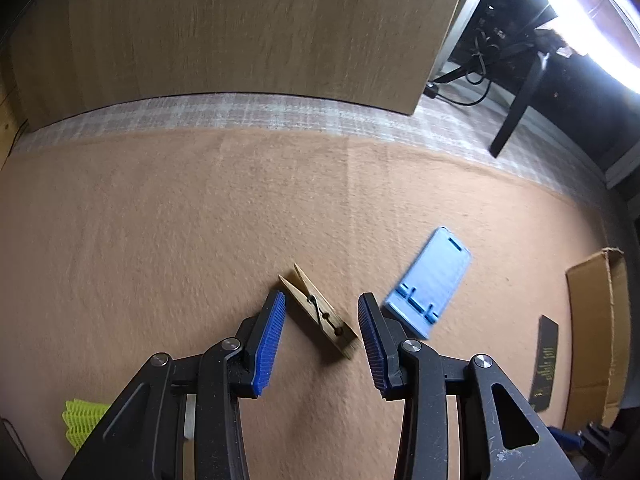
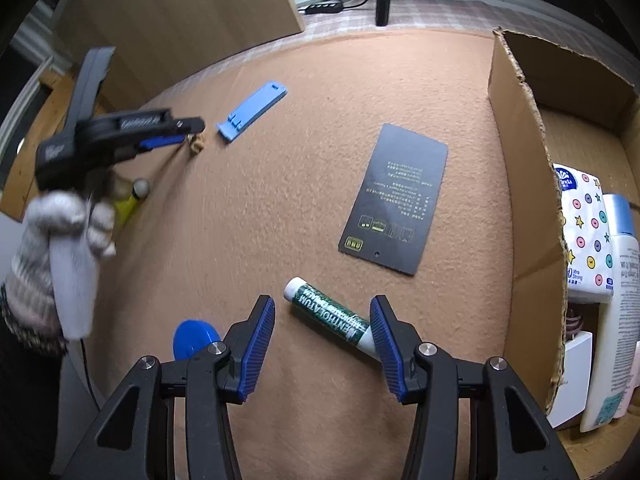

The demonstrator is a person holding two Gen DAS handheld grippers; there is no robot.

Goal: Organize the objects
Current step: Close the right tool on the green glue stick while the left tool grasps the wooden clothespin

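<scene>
My left tool (image 1: 322, 306) hangs spread over the counter (image 1: 160, 220), nothing pinched. The wooden clothespin (image 1: 318, 310) lies slantwise between its pads, touching neither. The light blue stand (image 1: 430, 280) lies just beside, at two o'clock. Bare cloth runs to the counter's edge at twelve o'clock, where a wooden board (image 1: 240, 28) rises.

My right tool (image 2: 322, 312) is spread too, gripping nothing. The green tube (image 2: 332, 314) lies between its pads, one end hidden behind the right pad. The black card (image 2: 394, 200) lies at one o'clock and the cardboard box (image 2: 520, 200) walls off three o'clock.
</scene>
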